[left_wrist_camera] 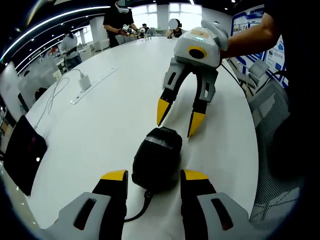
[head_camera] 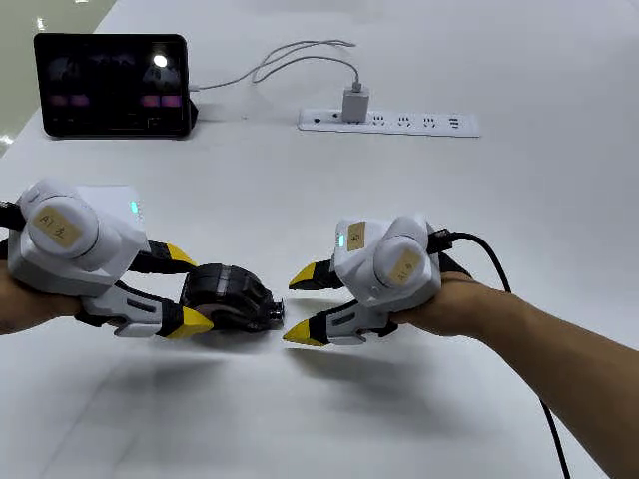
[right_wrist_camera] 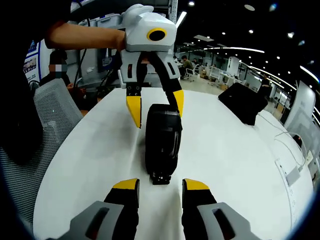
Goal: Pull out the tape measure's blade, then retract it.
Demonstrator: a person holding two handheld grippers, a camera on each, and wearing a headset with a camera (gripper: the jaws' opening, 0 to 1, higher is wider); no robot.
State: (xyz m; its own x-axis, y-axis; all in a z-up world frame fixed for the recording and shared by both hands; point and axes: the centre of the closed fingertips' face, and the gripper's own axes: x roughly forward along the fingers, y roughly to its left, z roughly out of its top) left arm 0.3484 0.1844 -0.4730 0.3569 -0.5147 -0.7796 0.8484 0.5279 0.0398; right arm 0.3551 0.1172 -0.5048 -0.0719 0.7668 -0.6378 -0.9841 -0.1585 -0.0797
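Between the left gripper's (head_camera: 190, 289) jaws, on the table, sits the tape measure (head_camera: 228, 294). It is a black case that looks to stand on its narrow base, blade mouth turned toward the right gripper (head_camera: 300, 304). The blade is fully in, and the end hook (right_wrist_camera: 160, 177) sits at the foot of the case. A thin cord (left_wrist_camera: 142, 207) trails from the rear.

Left jaws straddle the rear half of the case. One pad looks in contact, but at the other a sliver of table shows in the right gripper view, so you cannot call it a clamp. The right gripper's jaws stand wide apart and hold nothing, with the tips just short of the hook.

Handling, judged: the shell is rigid and rubbery-looking, so it should give fair grip. The case is light enough to slide once you pull against the spring, so hold it firmly by its flat sides. The blade is thin and springy; pinch the hook itself, which is small and easy to lose. Ease the blade back, since the spring may snap it home.

Surface: the white table (head_camera: 449, 200) is smooth with a slight gloss and offers little friction. Ahead of both grippers, well apart, are a tablet (head_camera: 112, 85) and a power strip (head_camera: 399, 122) with a charger (head_camera: 355, 103) and a white cable (head_camera: 270, 65).

Room: a large open office with strip lights overhead and a mesh chair (right_wrist_camera: 47, 115) behind the left gripper.
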